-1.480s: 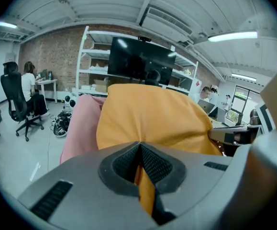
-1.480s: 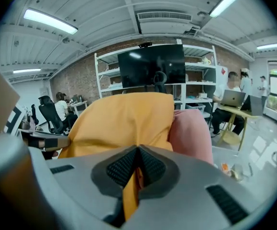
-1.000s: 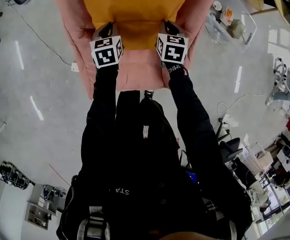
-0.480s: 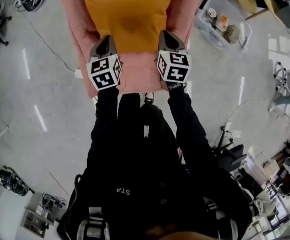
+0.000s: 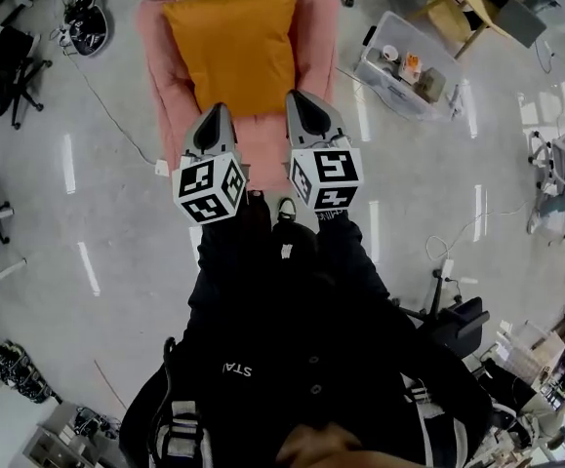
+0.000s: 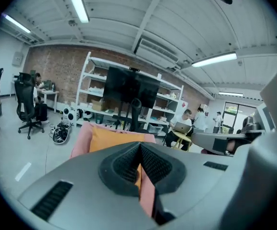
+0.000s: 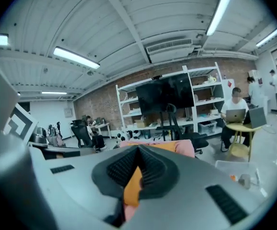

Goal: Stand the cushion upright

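Back and up from the cushion [image 5: 235,52] we have drawn the left gripper [image 5: 215,112] and the right gripper [image 5: 299,98] since a second ago, both with jaws pressed together on nothing, while the cushion stands propped against the back of the pink chair [image 5: 155,61].

Both arms extended forward, left tongs [image 5: 214,111] shut, right tongs [image 5: 299,97] shut
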Available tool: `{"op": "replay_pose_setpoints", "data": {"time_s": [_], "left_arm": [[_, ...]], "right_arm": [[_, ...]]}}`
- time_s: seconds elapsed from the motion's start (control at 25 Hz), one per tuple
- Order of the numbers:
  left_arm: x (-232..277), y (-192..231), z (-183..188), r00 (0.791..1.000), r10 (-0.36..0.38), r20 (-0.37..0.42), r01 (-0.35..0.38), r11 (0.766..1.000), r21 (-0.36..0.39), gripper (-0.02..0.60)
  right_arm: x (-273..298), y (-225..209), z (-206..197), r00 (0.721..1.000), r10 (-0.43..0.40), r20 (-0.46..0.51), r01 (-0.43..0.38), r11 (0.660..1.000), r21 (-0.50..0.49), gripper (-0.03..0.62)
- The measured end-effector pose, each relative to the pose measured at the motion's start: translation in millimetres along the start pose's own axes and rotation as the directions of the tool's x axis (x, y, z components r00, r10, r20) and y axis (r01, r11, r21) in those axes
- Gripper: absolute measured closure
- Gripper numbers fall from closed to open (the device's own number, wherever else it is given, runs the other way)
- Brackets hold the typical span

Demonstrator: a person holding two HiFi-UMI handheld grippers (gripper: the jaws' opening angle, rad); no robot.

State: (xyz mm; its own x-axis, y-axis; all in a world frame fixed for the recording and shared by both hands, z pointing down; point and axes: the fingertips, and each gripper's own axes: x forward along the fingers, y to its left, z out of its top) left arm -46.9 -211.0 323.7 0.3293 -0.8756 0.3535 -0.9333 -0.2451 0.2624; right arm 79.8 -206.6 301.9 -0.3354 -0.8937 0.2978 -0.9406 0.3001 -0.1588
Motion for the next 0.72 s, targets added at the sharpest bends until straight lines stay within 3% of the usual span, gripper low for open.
{"op": "replay_pose_setpoints", "data": {"time_s": [0.2,0.44,0.72], "left_arm": [[-57,-29,48,0.998,-0.024,0.056,0.022,0.999,0.037,0.581],[-90,-52,112,0.984,-0.065,0.167,0.047,0.992,0.114,0.581],[-115,-48,129,0.977,-0.071,0.203,0.039,0.987,0.158,0.58]], "right_arm": [[-57,33,51,0.995,0.05,0.082,-0.047,0.998,-0.037,0.58],[-78,57,108,0.98,0.088,0.176,-0.07,0.992,-0.109,0.58],[-86,93,134,0.967,0.12,0.223,-0.085,0.984,-0.159,0.58]]}}
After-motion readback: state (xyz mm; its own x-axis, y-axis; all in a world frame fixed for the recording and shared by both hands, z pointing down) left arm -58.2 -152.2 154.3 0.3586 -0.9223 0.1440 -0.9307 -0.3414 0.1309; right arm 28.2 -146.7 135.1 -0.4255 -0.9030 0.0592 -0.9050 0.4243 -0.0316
